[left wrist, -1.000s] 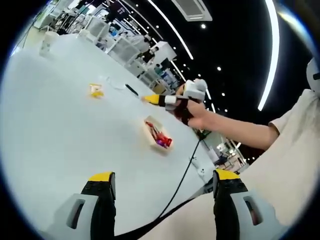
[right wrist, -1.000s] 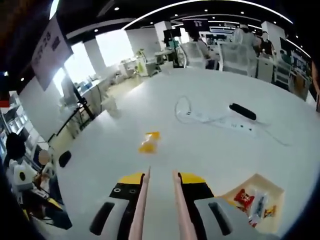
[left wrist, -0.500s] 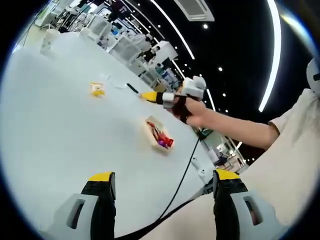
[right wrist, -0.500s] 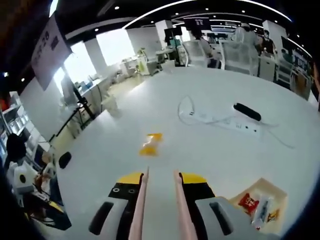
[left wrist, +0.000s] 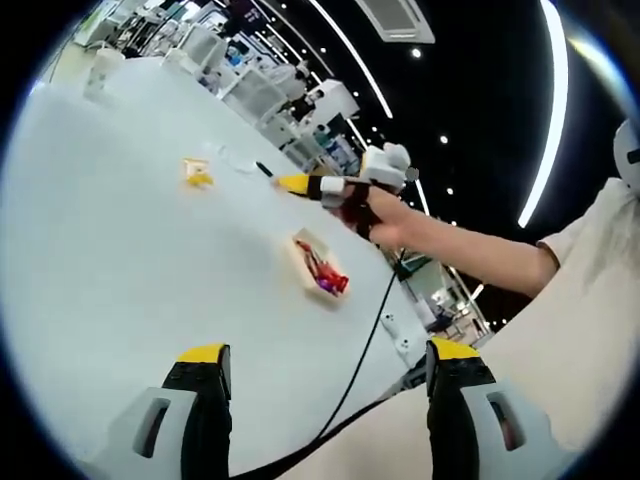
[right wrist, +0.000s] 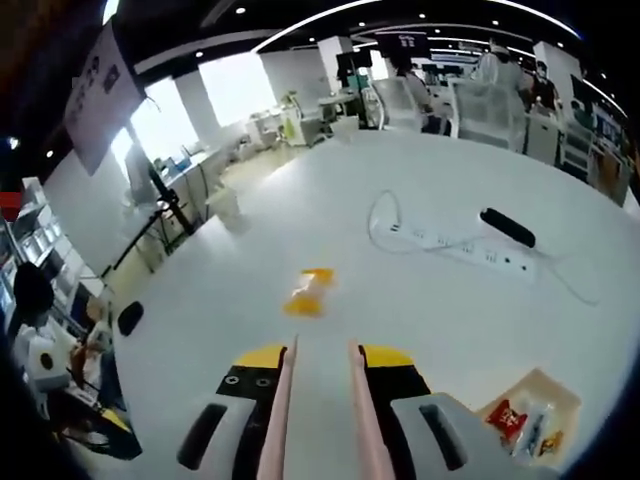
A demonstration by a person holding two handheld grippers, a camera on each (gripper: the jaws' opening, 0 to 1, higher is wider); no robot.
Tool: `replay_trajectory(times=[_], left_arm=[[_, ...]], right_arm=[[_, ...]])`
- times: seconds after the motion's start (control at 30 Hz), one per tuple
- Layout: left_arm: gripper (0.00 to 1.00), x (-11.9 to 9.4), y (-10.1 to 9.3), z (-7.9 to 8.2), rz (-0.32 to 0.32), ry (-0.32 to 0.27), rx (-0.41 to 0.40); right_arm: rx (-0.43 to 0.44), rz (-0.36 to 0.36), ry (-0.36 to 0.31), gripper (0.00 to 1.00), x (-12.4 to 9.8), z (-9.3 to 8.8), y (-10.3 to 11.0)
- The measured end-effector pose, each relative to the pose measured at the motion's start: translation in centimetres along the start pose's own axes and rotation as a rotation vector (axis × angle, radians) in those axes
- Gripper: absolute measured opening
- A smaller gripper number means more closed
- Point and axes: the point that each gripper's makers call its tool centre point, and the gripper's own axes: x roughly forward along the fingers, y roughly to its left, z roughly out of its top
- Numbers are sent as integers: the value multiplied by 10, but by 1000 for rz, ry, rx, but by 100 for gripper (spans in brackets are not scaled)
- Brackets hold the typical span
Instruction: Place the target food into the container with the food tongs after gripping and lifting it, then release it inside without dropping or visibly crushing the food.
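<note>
In my right gripper view, the right gripper [right wrist: 318, 400] sits low over the white table [right wrist: 420, 290], its 2 jaws holding a pair of pink tongs [right wrist: 316, 410] whose arms run forward side by side with a narrow gap between them. Nothing sits between the tong tips. Straight ahead of them lies the food [right wrist: 308, 292], a yellow-orange wrapped piece on the bare tabletop, well apart from the tips. Off to the lower right I see the container [right wrist: 532, 420], a shallow pale tray holding a few small packets, red among them. Further back there is a white power strip [right wrist: 470, 250] with its looped cord, and a black remote [right wrist: 508, 227] just beyond it.

Over to my left gripper view: the left gripper [left wrist: 325, 420] is spread wide, jaws far apart, gripping nothing, hanging near the table edge. A black cable [left wrist: 355, 375] runs between the jaws. From the right a hand [left wrist: 385, 215] reaches in with the right gripper above the table. Here the food lies far left of it and the container lies below the hand, nearer me.
</note>
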Motion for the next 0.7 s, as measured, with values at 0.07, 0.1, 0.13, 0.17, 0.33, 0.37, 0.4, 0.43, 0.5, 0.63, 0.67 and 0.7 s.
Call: replay_trajectory(times=[0.07, 0.1, 0.13, 0.17, 0.33, 0.37, 0.4, 0.43, 0.5, 0.63, 0.67, 0.7], left_arm=[[79, 0, 2, 0, 8, 2, 2], [78, -1, 3, 1, 13, 0, 6], [78, -2, 4, 3, 17, -8, 8], [78, -3, 5, 4, 16, -11, 2], [79, -4, 8, 3, 24, -10, -8], [79, -4, 9, 2, 26, -9, -12], [79, -5, 9, 2, 26, -9, -15], [79, -5, 9, 2, 27, -8, -17], [80, -7, 7, 3, 35, -4, -31], [80, -11, -2, 15, 56, -13, -35], [80, -11, -2, 18, 65, -11, -29], [81, -10, -2, 20, 73, -11, -25]], right_arm=[[3, 4, 1, 27, 3, 1, 0], [3, 6, 3, 27, 5, 2, 1], [3, 8, 4, 27, 7, 2, 1], [3, 9, 6, 27, 9, 2, 1], [8, 20, 17, 27, 26, 4, -3], [7, 22, 18, 27, 29, 5, -4], [7, 23, 20, 27, 32, 5, -4], [8, 25, 22, 27, 34, 6, -5], [17, 40, 34, 27, 43, 7, -1], [11, 75, 28, 27, 55, 14, 7], [9, 78, 25, 28, 56, 16, 7], [8, 85, 21, 28, 58, 18, 9]])
